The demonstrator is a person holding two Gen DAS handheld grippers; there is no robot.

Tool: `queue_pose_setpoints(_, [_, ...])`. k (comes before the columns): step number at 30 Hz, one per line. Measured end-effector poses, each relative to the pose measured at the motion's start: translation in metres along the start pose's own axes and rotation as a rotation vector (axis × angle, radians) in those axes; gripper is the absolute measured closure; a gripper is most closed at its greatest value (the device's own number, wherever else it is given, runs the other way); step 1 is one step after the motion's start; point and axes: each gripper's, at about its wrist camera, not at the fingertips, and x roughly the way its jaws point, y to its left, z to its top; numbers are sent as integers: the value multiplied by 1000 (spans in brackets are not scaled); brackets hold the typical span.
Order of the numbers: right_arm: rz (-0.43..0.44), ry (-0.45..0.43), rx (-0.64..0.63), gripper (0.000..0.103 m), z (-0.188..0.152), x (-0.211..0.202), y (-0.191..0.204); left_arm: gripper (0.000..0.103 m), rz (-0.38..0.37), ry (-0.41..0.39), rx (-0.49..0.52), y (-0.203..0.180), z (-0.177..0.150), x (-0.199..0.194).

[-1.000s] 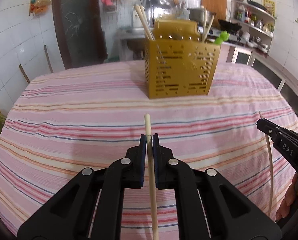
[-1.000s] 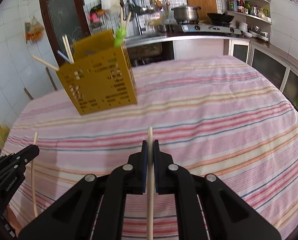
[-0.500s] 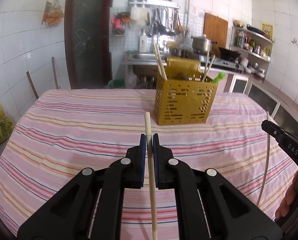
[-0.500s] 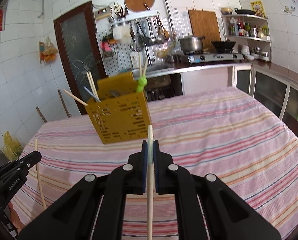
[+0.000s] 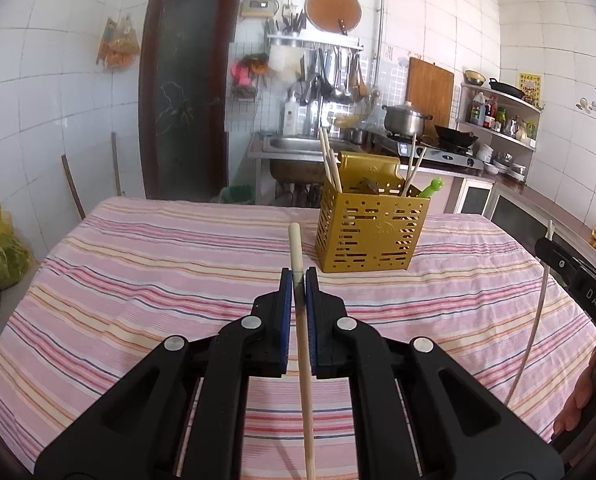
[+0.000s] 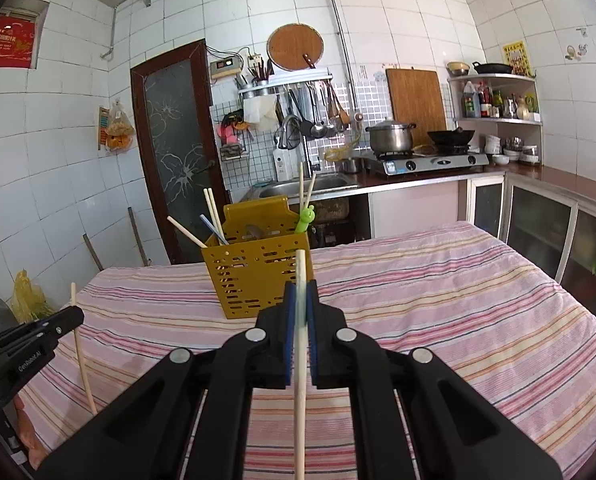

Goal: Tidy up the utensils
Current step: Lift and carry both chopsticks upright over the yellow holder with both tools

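A gold perforated utensil holder (image 5: 368, 232) (image 6: 258, 276) stands on the striped tablecloth, with several chopsticks and a green-handled utensil (image 5: 432, 187) sticking out. My left gripper (image 5: 299, 276) is shut on a wooden chopstick (image 5: 296, 244), its tip poking up past the pads, short of the holder and left of it. My right gripper (image 6: 301, 290) is shut on another chopstick (image 6: 300, 272), directly before the holder. Each gripper shows at the edge of the other's view: the right gripper (image 5: 554, 250) with its chopstick (image 5: 538, 312), the left gripper (image 6: 64, 318) with its chopstick (image 6: 80, 344).
The table with the pink striped cloth (image 5: 138, 264) fills the foreground. Behind it are a sink (image 6: 310, 188), a stove with a pot (image 6: 392, 136), a dark door (image 5: 186, 92) and shelves (image 6: 498, 96). A yellow bag (image 5: 2, 248) sits at the left.
Both grippers have risen and tilted up, each still holding its chopstick. The holder now looks smaller and lower in both views, and more of the kitchen wall shows.
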Motion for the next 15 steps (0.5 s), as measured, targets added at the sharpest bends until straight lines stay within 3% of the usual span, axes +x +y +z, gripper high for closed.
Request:
queue_pose_setpoints(7, [-8, -42, -33, 97, -5, -12, 7, 98, 5, -27, 2, 2, -4, -6])
queue_pose_setpoints(15, [4, -104, -46, 97, 13, -22, 11, 99, -6, -54, 14, -2, 4, -13])
